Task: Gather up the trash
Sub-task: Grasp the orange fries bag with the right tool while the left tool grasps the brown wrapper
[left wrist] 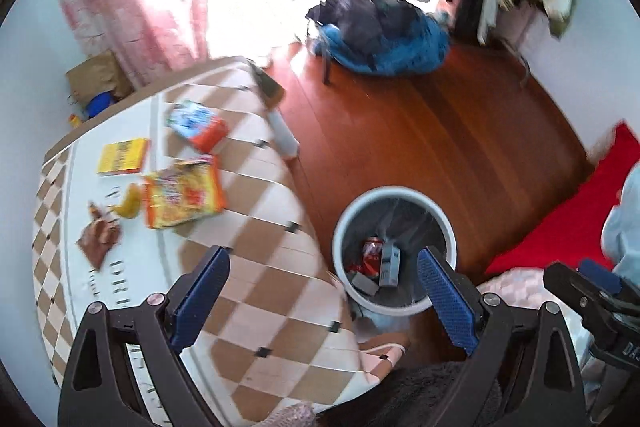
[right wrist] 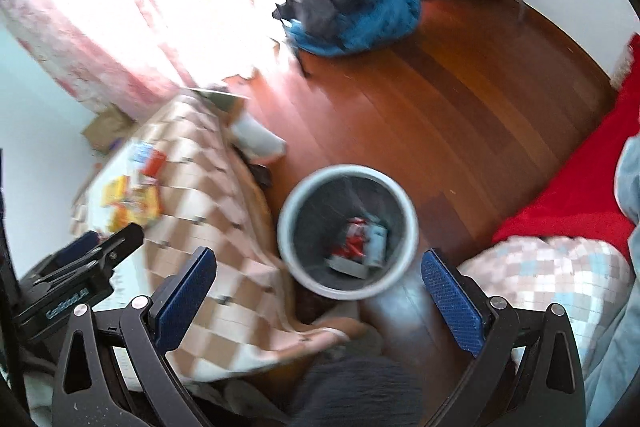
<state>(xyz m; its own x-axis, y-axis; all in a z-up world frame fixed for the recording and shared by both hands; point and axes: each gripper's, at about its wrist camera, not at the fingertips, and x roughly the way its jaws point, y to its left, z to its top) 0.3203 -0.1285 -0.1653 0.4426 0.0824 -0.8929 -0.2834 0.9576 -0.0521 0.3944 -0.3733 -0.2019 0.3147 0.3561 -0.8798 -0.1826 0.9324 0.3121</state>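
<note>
Wooden floor [right wrist: 460,99] holds the bin [right wrist: 347,231] between both wide, empty hand-held grippers [left wrist: 324,291] [right wrist: 318,295]

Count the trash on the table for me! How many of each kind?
Snack bags: 2, an orange-yellow one and a blue-orange one
Brown wrappers: 1
Banana peels: 1
Yellow boxes: 1
Total: 5 on the table

Your left gripper [left wrist: 323,283]: fingers [left wrist: 202,297] wide apart, holding nothing. Your right gripper [right wrist: 319,293]: fingers [right wrist: 450,301] wide apart too, holding nothing. Both side by side.
</note>
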